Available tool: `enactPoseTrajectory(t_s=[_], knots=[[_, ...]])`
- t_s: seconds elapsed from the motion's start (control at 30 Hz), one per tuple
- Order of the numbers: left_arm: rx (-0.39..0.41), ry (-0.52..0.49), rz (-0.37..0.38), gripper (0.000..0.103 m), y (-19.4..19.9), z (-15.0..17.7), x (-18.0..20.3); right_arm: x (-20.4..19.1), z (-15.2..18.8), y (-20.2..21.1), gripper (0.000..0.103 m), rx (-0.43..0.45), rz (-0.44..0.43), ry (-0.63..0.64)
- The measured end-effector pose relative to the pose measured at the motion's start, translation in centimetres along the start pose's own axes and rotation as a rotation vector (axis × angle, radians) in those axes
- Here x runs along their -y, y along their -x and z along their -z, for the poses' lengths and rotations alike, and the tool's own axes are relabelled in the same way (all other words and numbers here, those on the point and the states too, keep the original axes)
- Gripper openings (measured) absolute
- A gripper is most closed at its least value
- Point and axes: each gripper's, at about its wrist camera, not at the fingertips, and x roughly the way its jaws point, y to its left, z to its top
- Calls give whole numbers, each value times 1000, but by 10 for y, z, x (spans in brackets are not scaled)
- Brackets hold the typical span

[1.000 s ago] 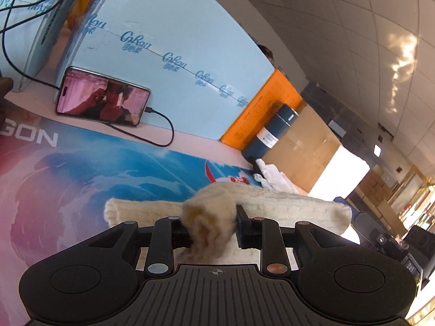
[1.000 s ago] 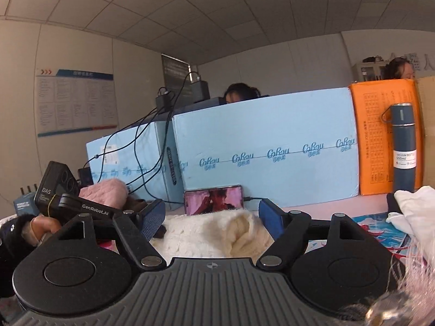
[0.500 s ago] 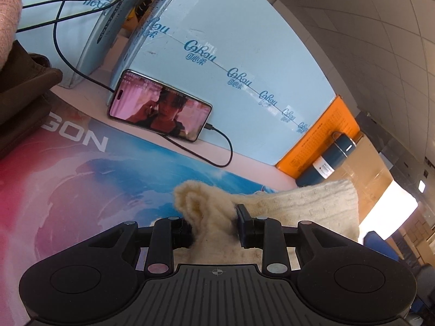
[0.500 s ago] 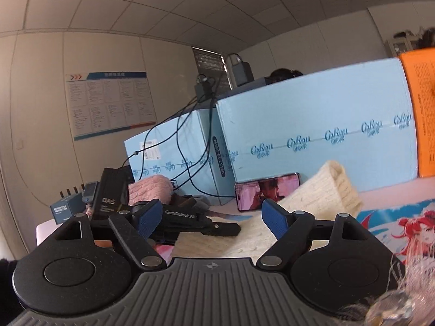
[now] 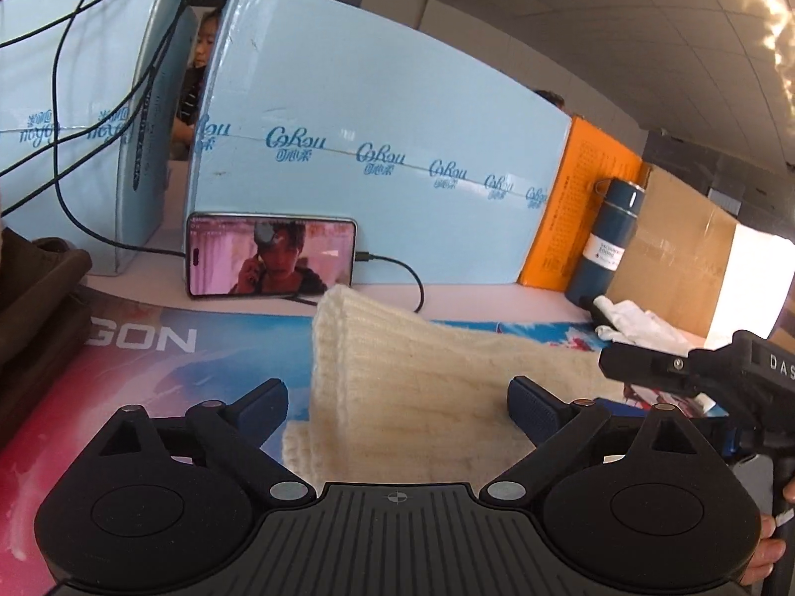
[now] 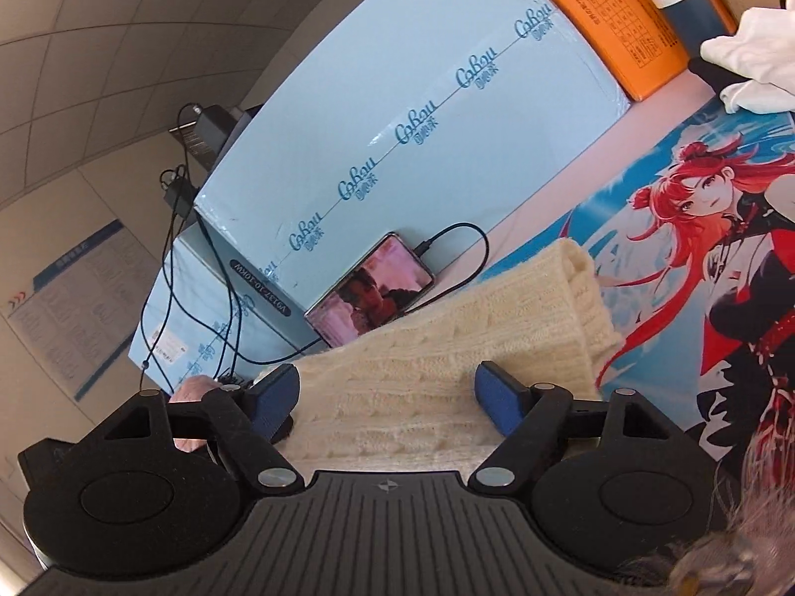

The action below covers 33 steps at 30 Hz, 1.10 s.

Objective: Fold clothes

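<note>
Right now both of my grippers have their fingers spread wide and neither has hold of anything. The cream knit garment (image 5: 407, 387) lies doubled over on the printed mat (image 5: 149, 362), running between and ahead of the left gripper (image 5: 397, 400) fingers; its ribbed end stands up as a folded edge ahead of the left finger. In the right wrist view the same knit fills the gap between the right gripper (image 6: 387, 392) fingers and stretches ahead toward the phone (image 6: 370, 290).

My judgement: the fold looks laid down, but I cannot tell whether another fold is wanted or this piece is finished. If I go on with it, I would take hold low on a single edge, well inside the pads, since the thick, loose knit bunches easily, and keep both grippers level so the layers stay aligned.

Around it: the phone leans against the blue boxes (image 5: 377, 159) ahead of the fingers, its cable (image 5: 397, 268) looping just beyond the knit's far edge, close enough to snag. Dark brown cloth (image 5: 35, 308) is piled off the left finger's outer side. A blue flask (image 5: 608, 243) and crumpled white cloth (image 5: 641, 323) sit beyond the right finger. The right gripper's black body crowds in from that side in the left view, so the two could knock.
</note>
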Motion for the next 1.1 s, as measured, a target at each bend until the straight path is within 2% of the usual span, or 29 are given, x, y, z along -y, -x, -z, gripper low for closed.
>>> enactPoseTrajectory(t_s=[0.1, 0.17, 0.27, 0.37, 0.47, 0.53, 0.6, 0.63, 0.7, 0.83, 0.93, 1.1], knots=[[-46, -19, -74, 98, -15, 3, 1, -2, -1, -7, 75, -5, 33, 15], [-61, -24, -88, 98, -18, 7, 1, -5, -2, -12, 75, -12, 59, 38], [-61, -8, -86, 98, -17, 8, -2, -11, -1, -21, 75, -25, 103, 92], [-64, 53, -52, 98, -14, 9, -10, -17, 4, -20, 75, -7, 127, 137], [-70, 124, 1, 98, -12, 10, -20, -27, 8, -5, 82, 49, 136, 144], [-74, 164, 31, 98, -11, 11, -26, -34, 11, 5, 97, 87, 141, 149], [-78, 183, 50, 98, -10, 11, -29, -41, 14, 17, 103, 133, 152, 145], [-80, 186, 59, 98, -10, 11, -29, -42, 15, 28, 103, 162, 161, 119], [-85, 186, 72, 98, -9, 11, -28, -37, 16, 45, 103, 164, 180, 29], [-91, 188, 78, 98, -9, 12, -27, -19, 18, 67, 103, 94, 220, -191], [-93, 187, 73, 98, -9, 13, -26, -18, 19, 73, 103, 40, 293, -260], [-91, 175, 63, 98, -8, 14, -23, -12, 26, 64, 103, -15, 235, -331]])
